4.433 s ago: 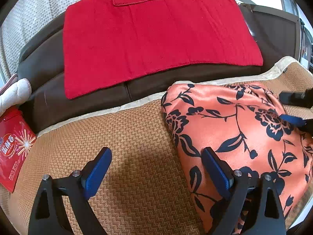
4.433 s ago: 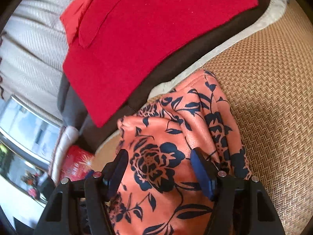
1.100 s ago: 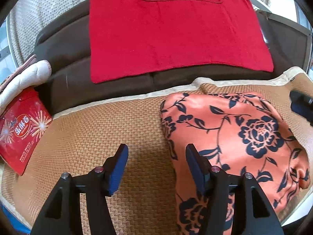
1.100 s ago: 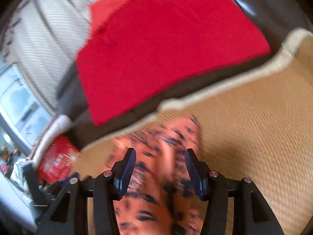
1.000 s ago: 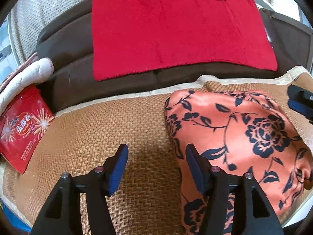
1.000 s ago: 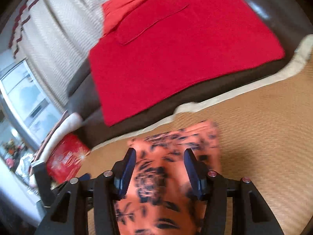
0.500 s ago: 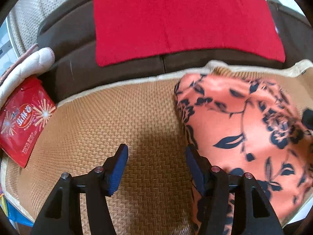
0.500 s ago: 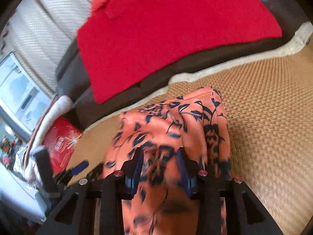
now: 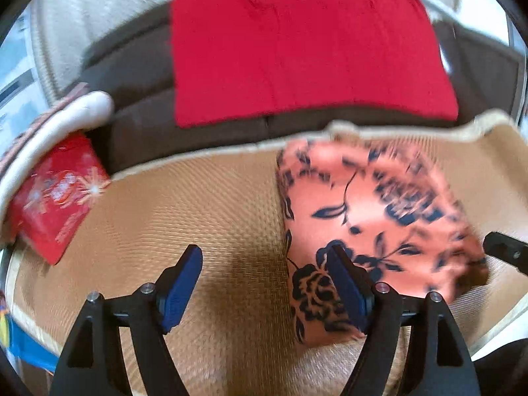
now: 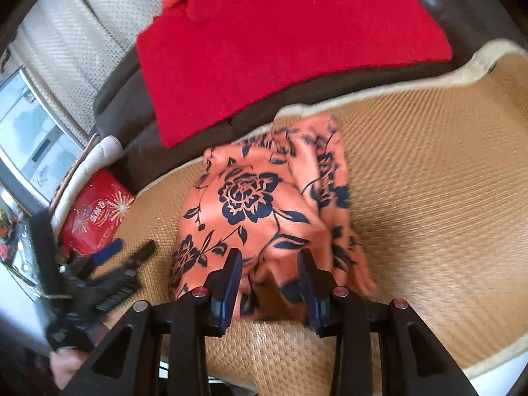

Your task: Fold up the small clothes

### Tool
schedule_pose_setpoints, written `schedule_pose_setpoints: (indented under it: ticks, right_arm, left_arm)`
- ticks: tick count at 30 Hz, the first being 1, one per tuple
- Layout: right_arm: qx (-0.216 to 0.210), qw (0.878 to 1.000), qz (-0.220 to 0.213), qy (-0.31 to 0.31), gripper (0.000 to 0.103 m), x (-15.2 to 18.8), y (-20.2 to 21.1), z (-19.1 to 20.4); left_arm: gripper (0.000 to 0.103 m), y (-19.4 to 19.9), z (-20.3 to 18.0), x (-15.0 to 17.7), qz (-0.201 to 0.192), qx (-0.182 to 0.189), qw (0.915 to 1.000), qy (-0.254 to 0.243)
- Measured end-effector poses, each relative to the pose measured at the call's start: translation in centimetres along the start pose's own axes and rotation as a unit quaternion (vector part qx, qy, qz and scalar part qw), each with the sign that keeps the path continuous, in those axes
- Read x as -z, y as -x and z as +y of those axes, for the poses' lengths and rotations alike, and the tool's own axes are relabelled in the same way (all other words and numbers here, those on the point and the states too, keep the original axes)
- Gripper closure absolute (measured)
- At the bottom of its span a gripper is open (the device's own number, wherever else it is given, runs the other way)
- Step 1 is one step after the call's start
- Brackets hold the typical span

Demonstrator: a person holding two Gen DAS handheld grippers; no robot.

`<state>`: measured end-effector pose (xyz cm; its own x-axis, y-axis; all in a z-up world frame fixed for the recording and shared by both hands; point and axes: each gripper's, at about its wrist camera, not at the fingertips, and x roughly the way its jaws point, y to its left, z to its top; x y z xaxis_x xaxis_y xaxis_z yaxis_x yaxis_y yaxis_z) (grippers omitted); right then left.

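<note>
An orange garment with dark blue flowers lies folded on the woven mat. My left gripper hovers over bare mat at the garment's left edge. Its jaws are opening with only mat between them, and its right finger overlaps the cloth's edge. In the right wrist view my right gripper is shut on a bunched fold at the near edge of the garment, which rises off the mat there. The left gripper shows blurred at the left of that view.
A red cloth hangs over the dark brown sofa back behind the mat. A red packet and a white cushion lie at the left end. The mat runs bare to the right of the garment.
The left gripper's jaws have spread wider and it has drawn back with the garment's edge beside its right finger. The right gripper's jaws have narrowed onto the garment's near edge.
</note>
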<state>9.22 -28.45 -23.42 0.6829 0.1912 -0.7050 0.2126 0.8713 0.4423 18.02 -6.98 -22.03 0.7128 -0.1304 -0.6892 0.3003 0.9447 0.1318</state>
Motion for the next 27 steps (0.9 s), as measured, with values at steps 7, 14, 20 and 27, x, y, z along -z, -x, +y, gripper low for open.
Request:
schedule_pose_setpoints:
  ticks: [7,14,20,27]
  right_arm:
    - [0.023,0.994,-0.085,0.07,0.031,0.1,9.3,4.1]
    - [0.043,0.989,-0.106,0.093,0.031,0.9,14.9,7.3]
    - [0.039,0.987,-0.121,0.102,0.031,2.1,18.6,9.3]
    - [0.038,0.978,-0.159,0.133,0.031,3.1,23.0,12.4]
  left_arm:
    - [0.006,10.2,1.7,-0.8,-0.076,-0.049,0.9958,0.013]
    - [0.001,17.5,4.2,-0.2,-0.133,-0.017,0.9889,0.064]
    - [0.001,22.0,5.0,0.2,-0.171,-0.077,0.9793,0.077]
    - [0.0,27.6,4.3,0.8,-0.228,-0.098,0.9669,0.057]
